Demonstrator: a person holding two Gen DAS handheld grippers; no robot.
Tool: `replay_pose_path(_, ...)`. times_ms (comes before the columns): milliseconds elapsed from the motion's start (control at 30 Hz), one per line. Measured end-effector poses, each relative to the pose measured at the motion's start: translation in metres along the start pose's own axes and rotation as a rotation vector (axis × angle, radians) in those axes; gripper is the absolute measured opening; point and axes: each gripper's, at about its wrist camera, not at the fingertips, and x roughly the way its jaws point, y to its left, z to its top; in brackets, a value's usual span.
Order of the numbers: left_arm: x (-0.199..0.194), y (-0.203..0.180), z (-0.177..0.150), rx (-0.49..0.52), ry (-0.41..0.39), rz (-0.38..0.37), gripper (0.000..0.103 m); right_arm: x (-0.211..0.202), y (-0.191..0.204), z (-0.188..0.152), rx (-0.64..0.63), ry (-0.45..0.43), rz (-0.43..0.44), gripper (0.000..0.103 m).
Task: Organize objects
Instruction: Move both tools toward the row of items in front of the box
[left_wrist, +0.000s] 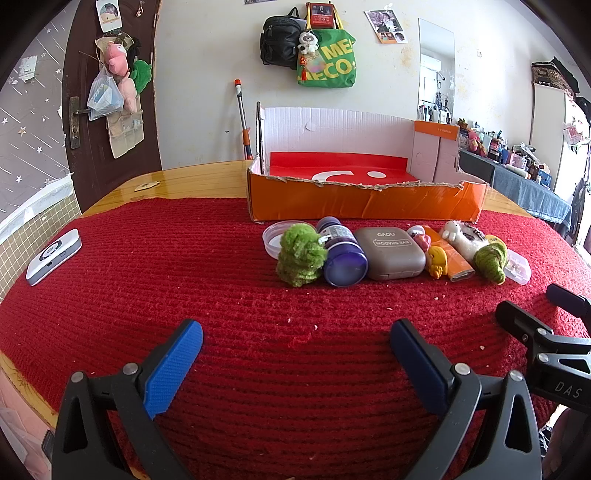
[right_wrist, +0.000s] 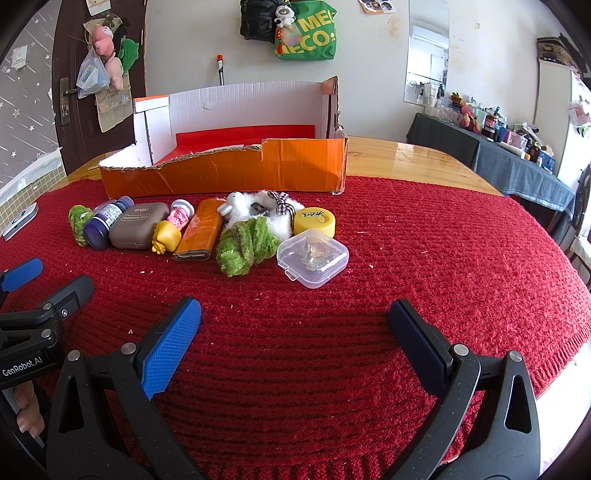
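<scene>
A row of small objects lies on the red knitted cloth (left_wrist: 184, 266) in front of an open orange cardboard box (left_wrist: 365, 203) (right_wrist: 225, 173): a green fuzzy toy (left_wrist: 299, 258) (right_wrist: 78, 221), a purple jar (left_wrist: 341, 254) (right_wrist: 103, 225), a brown eye-shadow case (left_wrist: 391, 253) (right_wrist: 138, 225), a yellow figure (right_wrist: 164, 236), an orange pack (right_wrist: 201, 234), a white plush (right_wrist: 258, 210), a second green fuzzy piece (right_wrist: 243, 245), a yellow tin (right_wrist: 314, 220) and a clear plastic case (right_wrist: 313, 257). My left gripper (left_wrist: 295, 365) is open, short of the row. My right gripper (right_wrist: 295, 347) is open too, nearest the clear case.
A white device (left_wrist: 53, 256) lies at the cloth's left edge. The wooden table (right_wrist: 406, 158) shows beyond the cloth. A clear lid (left_wrist: 275, 238) sits behind the green toy. Bags hang on the back wall; a cluttered side table (right_wrist: 517, 162) stands at right.
</scene>
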Motion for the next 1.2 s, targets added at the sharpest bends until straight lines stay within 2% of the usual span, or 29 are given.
replay_pose_path(800,0.001,0.002,0.005,0.012,0.017,0.000,0.103,-0.001,0.005,-0.001,-0.023,0.007,0.004,0.103)
replay_pose_path(1200,-0.002,0.014,0.033,-0.019,0.036,-0.041,0.103,-0.004,-0.010,0.028,-0.006,0.015,0.018,0.103)
